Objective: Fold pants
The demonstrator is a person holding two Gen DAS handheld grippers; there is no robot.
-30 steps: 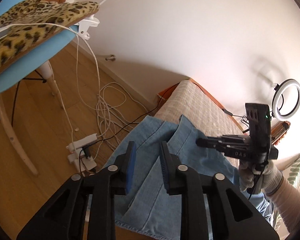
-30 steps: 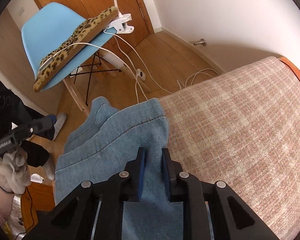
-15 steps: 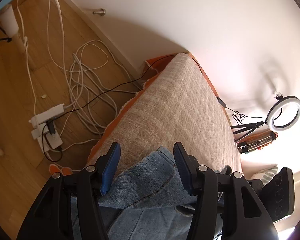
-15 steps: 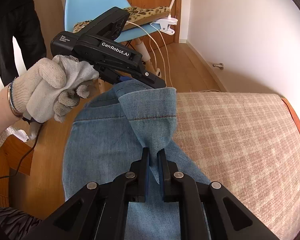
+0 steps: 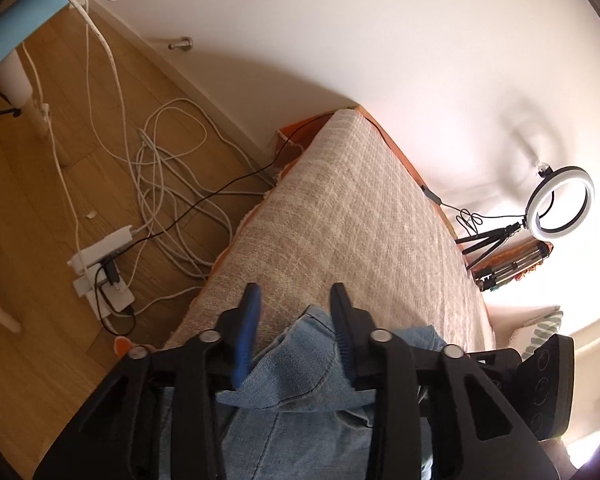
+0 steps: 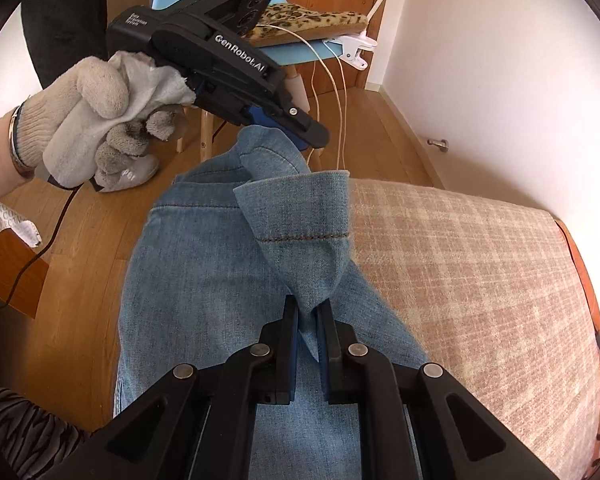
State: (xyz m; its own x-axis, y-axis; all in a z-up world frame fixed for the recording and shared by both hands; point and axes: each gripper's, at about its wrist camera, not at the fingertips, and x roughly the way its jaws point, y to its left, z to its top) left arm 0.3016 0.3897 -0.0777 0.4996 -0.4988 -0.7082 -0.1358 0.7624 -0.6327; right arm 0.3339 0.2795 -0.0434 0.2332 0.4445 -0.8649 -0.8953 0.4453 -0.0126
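The jeans [image 6: 220,280] run out past the near edge of the right wrist view, their waist and full length unseen. The blue chair [image 6: 300,54] is half hidden behind the left gripper [image 6: 296,130], whose far fingertip sits behind the denim hem. In the left wrist view, the right gripper [image 5: 548,384] shows only partly at the right.

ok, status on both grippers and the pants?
Right gripper shut on jeans hem. Left gripper open, denim between its jaws. Jeans hang off plaid bed. Nothing in the way.
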